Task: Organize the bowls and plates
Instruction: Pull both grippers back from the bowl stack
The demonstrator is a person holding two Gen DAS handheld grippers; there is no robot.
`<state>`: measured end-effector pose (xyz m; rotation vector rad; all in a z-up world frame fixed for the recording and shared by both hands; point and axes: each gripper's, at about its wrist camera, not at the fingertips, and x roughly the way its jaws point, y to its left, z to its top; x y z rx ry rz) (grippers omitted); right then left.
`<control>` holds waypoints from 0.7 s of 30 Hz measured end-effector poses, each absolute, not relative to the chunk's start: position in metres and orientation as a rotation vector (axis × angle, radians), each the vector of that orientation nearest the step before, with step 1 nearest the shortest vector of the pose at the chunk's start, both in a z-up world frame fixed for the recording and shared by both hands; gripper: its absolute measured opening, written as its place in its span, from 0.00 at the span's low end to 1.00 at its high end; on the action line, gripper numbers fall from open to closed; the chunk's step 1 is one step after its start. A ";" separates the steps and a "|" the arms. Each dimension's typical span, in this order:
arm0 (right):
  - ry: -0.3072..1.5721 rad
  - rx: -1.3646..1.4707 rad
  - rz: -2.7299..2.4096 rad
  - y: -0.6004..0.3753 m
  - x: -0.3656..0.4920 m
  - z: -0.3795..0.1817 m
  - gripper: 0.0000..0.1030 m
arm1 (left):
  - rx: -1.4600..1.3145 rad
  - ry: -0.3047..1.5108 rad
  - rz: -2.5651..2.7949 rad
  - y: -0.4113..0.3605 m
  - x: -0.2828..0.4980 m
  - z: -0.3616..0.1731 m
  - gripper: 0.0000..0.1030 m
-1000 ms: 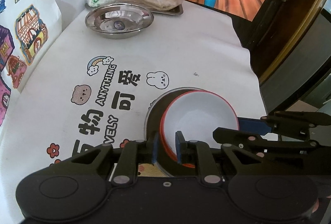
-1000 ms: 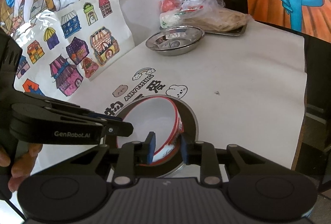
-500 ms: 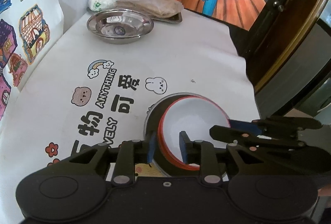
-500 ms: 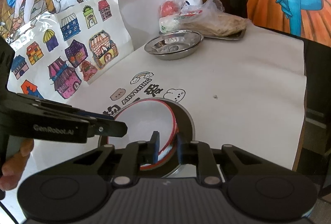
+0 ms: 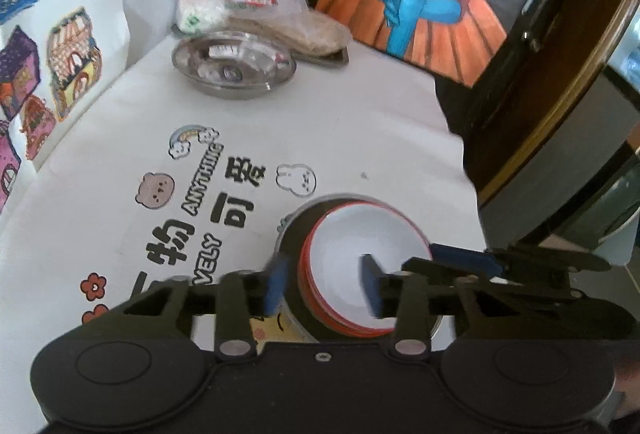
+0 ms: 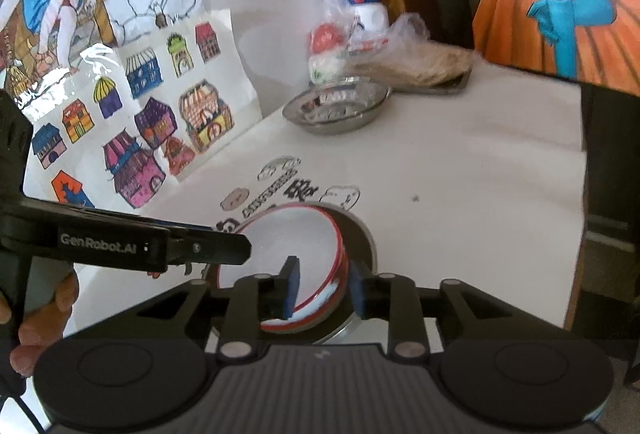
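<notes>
A white bowl with a red rim sits inside a dark steel plate at the near edge of the table. My left gripper is open, its jaws straddling the bowl's left rim without touching it. My right gripper is open, its jaws on either side of the bowl's right rim. A second steel plate stands at the far end of the table.
The table has a white cloth with printed cartoons and letters. Bagged food on a tray lies behind the far plate. Children's drawings stand along the left. The table's right edge drops off by a dark door frame.
Both grippers have opened wider and let go of the bowl's rim. The bowl now rests lower in the dark plate. Both views have pulled back and up a little.
</notes>
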<state>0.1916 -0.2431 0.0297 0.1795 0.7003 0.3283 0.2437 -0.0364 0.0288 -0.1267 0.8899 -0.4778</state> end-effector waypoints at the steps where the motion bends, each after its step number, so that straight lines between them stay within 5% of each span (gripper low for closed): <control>1: 0.691 0.181 0.325 -0.244 0.190 0.031 0.35 | -0.128 0.873 -0.468 -0.035 0.241 0.030 0.57; 5: 0.658 0.230 0.319 -0.252 0.182 0.034 0.57 | -0.139 0.824 -0.455 -0.027 0.233 0.032 0.62; 11: 0.577 0.255 0.280 -0.260 0.159 0.041 0.88 | -0.187 0.700 -0.404 -0.011 0.208 0.034 0.85; 15: 0.530 0.247 0.253 -0.257 0.140 0.047 0.97 | -0.196 0.587 -0.359 -0.002 0.186 0.035 0.98; 21: 0.456 0.193 0.203 -0.247 0.110 0.056 1.00 | -0.166 0.475 -0.273 0.003 0.157 0.041 0.99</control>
